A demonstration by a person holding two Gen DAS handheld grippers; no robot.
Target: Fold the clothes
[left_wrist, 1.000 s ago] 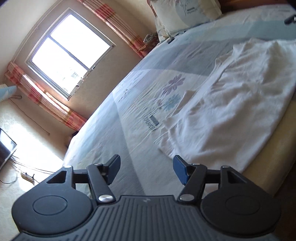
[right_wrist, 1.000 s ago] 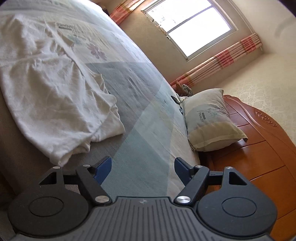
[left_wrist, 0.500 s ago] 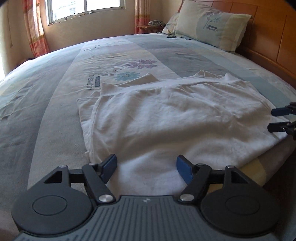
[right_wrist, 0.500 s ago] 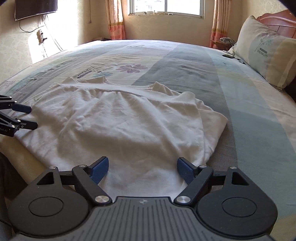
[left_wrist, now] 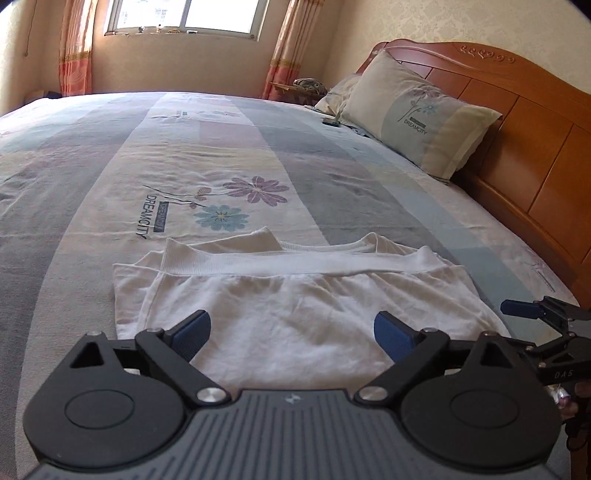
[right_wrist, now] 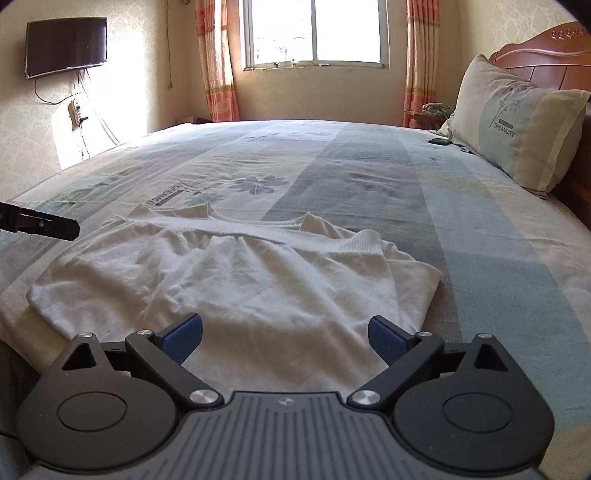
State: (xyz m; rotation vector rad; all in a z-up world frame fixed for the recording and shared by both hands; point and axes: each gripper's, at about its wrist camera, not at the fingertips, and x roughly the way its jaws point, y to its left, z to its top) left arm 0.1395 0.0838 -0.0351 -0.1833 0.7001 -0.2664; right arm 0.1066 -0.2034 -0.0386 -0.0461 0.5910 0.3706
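Location: home bedroom. Ahead of my gripper (right_wrist: pixel 284 334) lies a bed (right_wrist: pixel 369 177) with patterned sheet; pillow (right_wrist: pixel 513 125) and wooden headboard (left_wrist: pixel 517 110) to the right; curtained window (right_wrist: pixel 314 33) beyond; wall-mounted television (right_wrist: pixel 66 46) left.

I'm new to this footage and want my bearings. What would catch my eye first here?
First, the white garment spread rumpled near the closest edge of the bed, its ribbed band across the far side. Both the left gripper and the right gripper sit open over it, holding nothing. Behind, the floral DREAMCITY bedsheet, a matching pillow against the wooden headboard, and a bright window.
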